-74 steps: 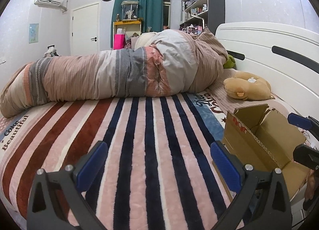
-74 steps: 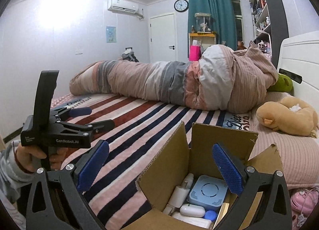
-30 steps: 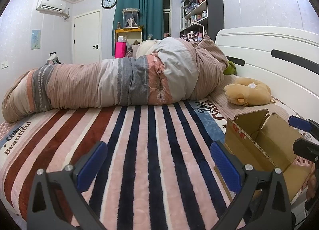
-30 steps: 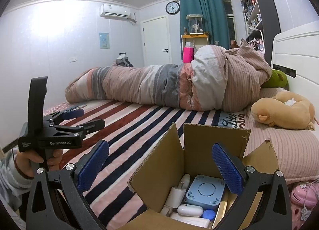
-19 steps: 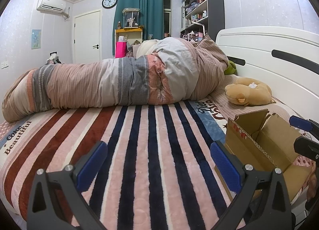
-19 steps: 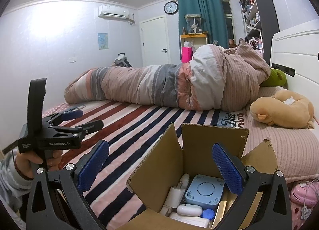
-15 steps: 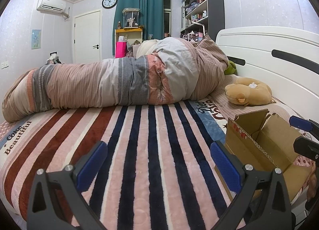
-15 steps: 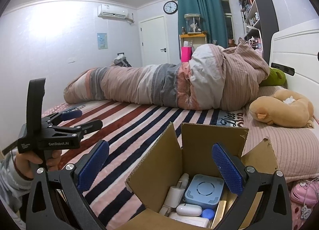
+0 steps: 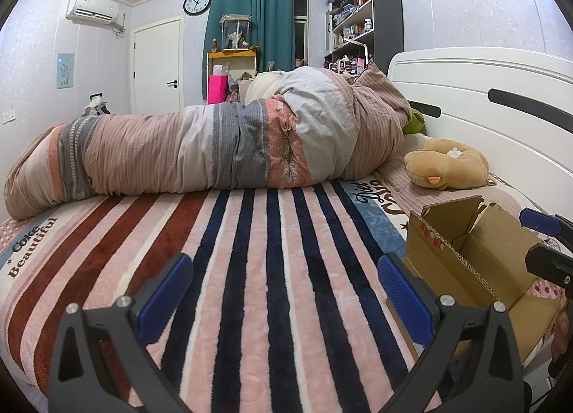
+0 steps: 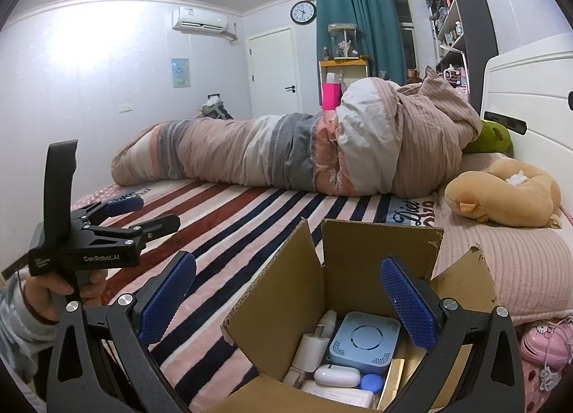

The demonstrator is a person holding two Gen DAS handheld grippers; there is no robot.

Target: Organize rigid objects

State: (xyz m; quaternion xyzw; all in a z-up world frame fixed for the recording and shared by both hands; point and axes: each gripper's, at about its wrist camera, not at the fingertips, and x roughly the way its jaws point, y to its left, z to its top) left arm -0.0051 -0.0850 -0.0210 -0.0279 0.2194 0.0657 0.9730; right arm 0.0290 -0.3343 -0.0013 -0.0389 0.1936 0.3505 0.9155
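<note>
An open cardboard box [image 10: 358, 262] stands on the striped bed near its front edge; it also shows in the left wrist view [image 9: 462, 266]. Inside lie a light blue square device [image 10: 365, 338], a white charger plug [image 10: 311, 345], a small white oval case [image 10: 336, 375] and a blue cap [image 10: 370, 382]. My right gripper [image 10: 288, 295] is open and empty, held just above the box. My left gripper [image 9: 284, 287] is open and empty over the striped blanket, left of the box; it also shows in the right wrist view [image 10: 139, 214].
A rolled striped quilt [image 9: 215, 148] lies across the far side of the bed. A tan plush toy [image 9: 444, 166] lies by the white headboard [image 9: 483, 91]. A pink toy [image 10: 544, 341] lies beside the box. The striped blanket [image 9: 250, 252] spreads between quilt and grippers.
Both grippers have drifted slightly; the views have shifted a little and the box sits a bit lower in the right wrist view. Both stay open and empty.
</note>
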